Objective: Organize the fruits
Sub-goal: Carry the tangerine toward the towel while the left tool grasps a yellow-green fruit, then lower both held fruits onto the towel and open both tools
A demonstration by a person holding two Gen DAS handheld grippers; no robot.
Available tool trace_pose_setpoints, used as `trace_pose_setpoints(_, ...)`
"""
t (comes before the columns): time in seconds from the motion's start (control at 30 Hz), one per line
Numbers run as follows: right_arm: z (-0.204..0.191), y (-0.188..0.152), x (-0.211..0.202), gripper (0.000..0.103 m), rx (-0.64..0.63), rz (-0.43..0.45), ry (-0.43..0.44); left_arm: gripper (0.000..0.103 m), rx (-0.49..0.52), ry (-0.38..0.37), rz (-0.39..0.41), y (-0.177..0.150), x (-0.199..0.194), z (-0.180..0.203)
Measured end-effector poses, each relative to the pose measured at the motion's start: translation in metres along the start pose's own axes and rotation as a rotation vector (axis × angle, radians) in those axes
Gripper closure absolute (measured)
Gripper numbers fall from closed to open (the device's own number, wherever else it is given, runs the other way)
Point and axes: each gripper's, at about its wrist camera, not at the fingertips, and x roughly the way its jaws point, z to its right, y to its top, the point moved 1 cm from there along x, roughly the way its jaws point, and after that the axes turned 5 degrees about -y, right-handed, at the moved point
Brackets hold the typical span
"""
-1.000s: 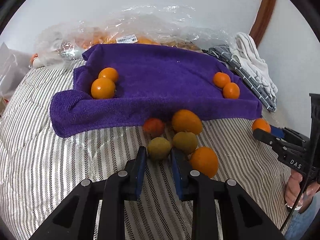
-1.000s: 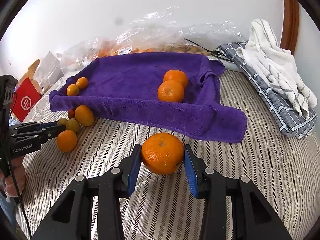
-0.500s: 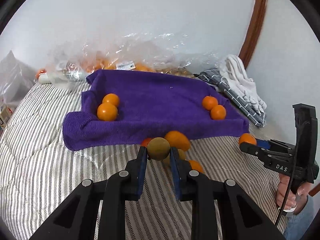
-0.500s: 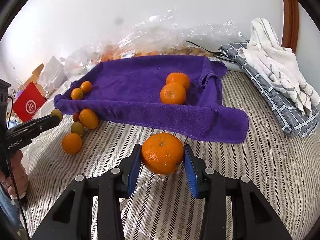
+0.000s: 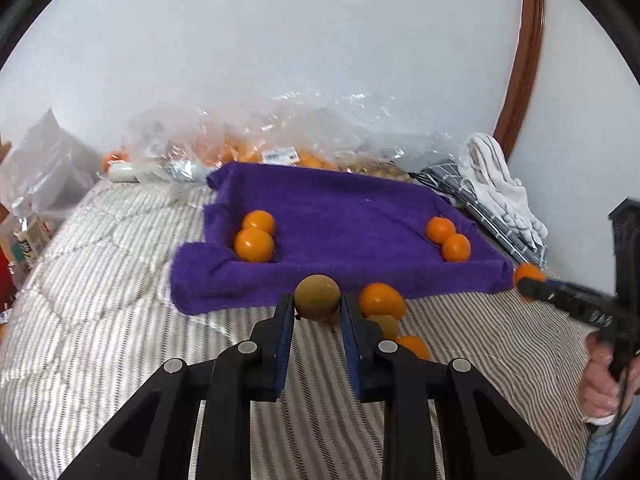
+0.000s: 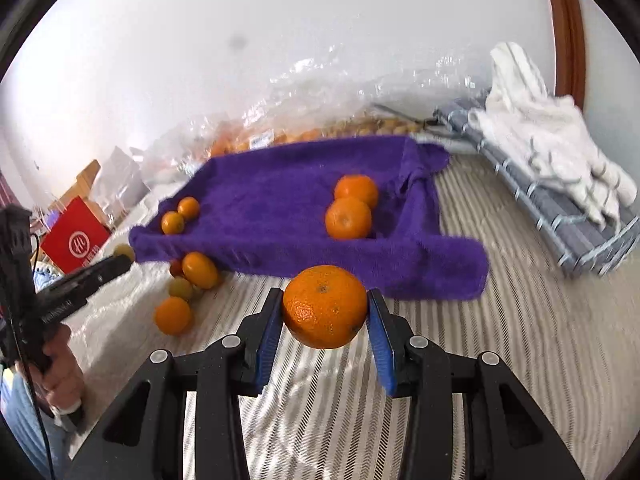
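I have both tongs loaded: the left tongs (image 5: 316,312) are pinched on a small greenish-brown fruit (image 5: 317,298), held only at the fingertips, and the right tongs (image 6: 322,322) clamp a big orange (image 6: 325,306) across its middle, both carried in the air over the striped bed (image 5: 100,320) short of the purple towel (image 5: 340,216). My worry on the left is the grip: the little fruit sits at the very ends of the pads, so I judge a jolt or a tilt of the wrist could squirt it out, and it would roll on the soft quilt, likely toward the loose fruits (image 5: 380,302) lying just at the towel's near edge. On the right, the orange is round and waxy, so a light squeeze could let it slip, a hard one could bruise it. The towel already holds 2 small oranges (image 5: 256,236) at its left side and 2 larger oranges (image 6: 350,208) at its right; dropping either fruit from height could knock those pairs apart or mix the sorts. The 2 tools also point toward each other, so I could clip one with the other. Writing: "DAS" on the right tool in the left view, a blurred maker's word on the left tool, a white emblem on a red bag (image 6: 74,242), and a barcode label (image 5: 280,155) on the plastic wrap, too small to read
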Motion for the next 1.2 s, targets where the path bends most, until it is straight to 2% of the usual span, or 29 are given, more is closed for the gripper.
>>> trace_pose_setpoints(0.07, -0.005, 0.012, -0.012, 0.062, -0.014, 0.022, -0.007, 0.081, -0.007, 0.03, 0.008, 0.003, -0.004, -0.004)
trace_pose_setpoints(0.23, -0.009, 0.044, -0.03, 0.062, -0.028, 0.048, -0.02, 0.081, -0.046, 0.048, 0.017, 0.024, -0.019, -0.016)
trace_pose_setpoints(0.4, -0.004, 0.078, -0.028, 0.062, 0.019, 0.075, -0.022, 0.081, -0.031, 0.073, 0.08, 0.067, -0.041, -0.018)
trace_pose_setpoints(0.53, 0.0, 0.105, -0.02, 0.062, 0.04, 0.103, -0.012, 0.081, -0.039, 0.086, 0.116, 0.1, -0.042, -0.02)
trace_pose_setpoints(0.67, -0.002, 0.131, -0.005, 0.062, 0.032, 0.117, -0.009, 0.081, -0.051, 0.089, 0.119, 0.121, -0.024, -0.023)
trace_pose_setpoints(0.83, -0.001, 0.151, 0.021, 0.062, 0.031, 0.106, 0.003, 0.081, -0.076, 0.1, 0.083, 0.132, 0.016, -0.03)
trace_pose_setpoints(1.07, 0.012, 0.152, 0.08, 0.062, 0.027, 0.011, -0.02, 0.081, -0.113, 0.116, 0.02, 0.13, 0.06, -0.051)
trace_pose_setpoints(1.2, 0.028, 0.146, 0.109, 0.062, 0.09, -0.054, 0.026, 0.08, -0.133, 0.115, -0.02, 0.125, 0.086, -0.062)
